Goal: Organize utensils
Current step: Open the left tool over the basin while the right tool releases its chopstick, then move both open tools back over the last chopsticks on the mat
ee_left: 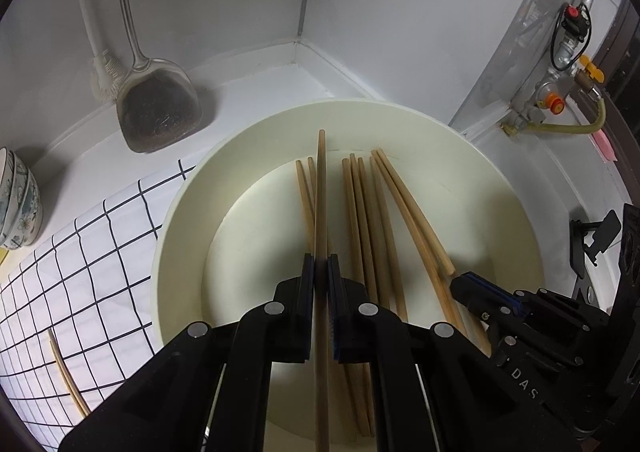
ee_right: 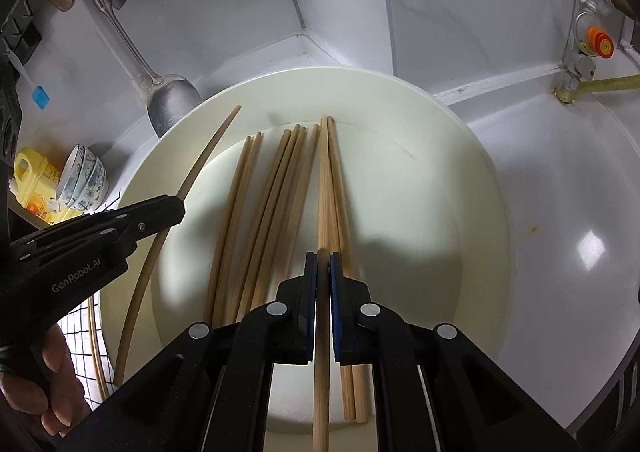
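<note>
Your left gripper (ee_left: 321,272) pinches one long wooden chopstick (ee_left: 321,188) and your right gripper (ee_right: 323,268) another (ee_right: 323,192). Both sticks hang over the round cream plastic basin (ee_left: 176,220), their long axes parallel to the loose chopsticks (ee_right: 276,188) lying on its floor directly beneath them.

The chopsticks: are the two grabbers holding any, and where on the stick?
Yes, each holds one. The left gripper pinches a chopstick partway along its length; the right gripper pinches another chopstick the same way, over the plate.
</note>
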Demonstrator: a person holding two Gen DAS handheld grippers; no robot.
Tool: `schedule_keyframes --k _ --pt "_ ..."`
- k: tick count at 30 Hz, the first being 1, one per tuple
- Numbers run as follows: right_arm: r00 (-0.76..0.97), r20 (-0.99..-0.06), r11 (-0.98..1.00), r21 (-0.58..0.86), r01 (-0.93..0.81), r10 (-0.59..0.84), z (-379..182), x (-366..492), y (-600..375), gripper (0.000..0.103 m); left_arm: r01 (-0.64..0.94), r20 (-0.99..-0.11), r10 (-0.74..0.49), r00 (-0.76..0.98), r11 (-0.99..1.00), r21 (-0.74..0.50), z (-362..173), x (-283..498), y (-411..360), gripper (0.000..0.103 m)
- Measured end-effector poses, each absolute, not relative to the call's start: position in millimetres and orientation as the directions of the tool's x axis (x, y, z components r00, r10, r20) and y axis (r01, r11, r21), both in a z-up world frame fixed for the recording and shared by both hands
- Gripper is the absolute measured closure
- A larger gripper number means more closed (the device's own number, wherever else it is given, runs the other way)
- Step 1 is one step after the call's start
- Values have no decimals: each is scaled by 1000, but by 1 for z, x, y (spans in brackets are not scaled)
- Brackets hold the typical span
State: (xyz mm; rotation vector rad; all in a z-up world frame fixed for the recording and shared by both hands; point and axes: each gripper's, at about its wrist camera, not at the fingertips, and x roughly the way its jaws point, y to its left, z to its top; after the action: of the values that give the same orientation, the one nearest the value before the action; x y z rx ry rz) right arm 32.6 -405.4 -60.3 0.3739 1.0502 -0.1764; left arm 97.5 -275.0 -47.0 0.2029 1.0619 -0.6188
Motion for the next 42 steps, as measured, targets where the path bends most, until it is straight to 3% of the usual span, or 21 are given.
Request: schedule_keyframes --k 2,5,6,7,15,42 --pt "494 -869 927 204 314 24 -58 31 -405 96 559 -859 -377 345 818 -134 -45 97 -272 93" --pt "512 -859 932 190 308 6 -50 29 -405 92 547 -851 -371 371 828 -122 -38 95 -267 57" --pt "518 -855 932 191 309 3 -47 28 -406 89 538 -842 -371 391 835 -118 -35 94 -263 40" --pt "524 -852 931 191 310 1 -45 26 -406 88 532 -834 -375 405 839 -118 -32 93 -261 35" --pt "543 -839 927 197 319 -9 -32 12 -403 73 494 -815 -368 447 861 -118 -14 90 -236 23" --pt "590 -806 960 201 192 51 -3 -39 -248 46 403 -765 -315 562 912 -79 25 22 -52 8"
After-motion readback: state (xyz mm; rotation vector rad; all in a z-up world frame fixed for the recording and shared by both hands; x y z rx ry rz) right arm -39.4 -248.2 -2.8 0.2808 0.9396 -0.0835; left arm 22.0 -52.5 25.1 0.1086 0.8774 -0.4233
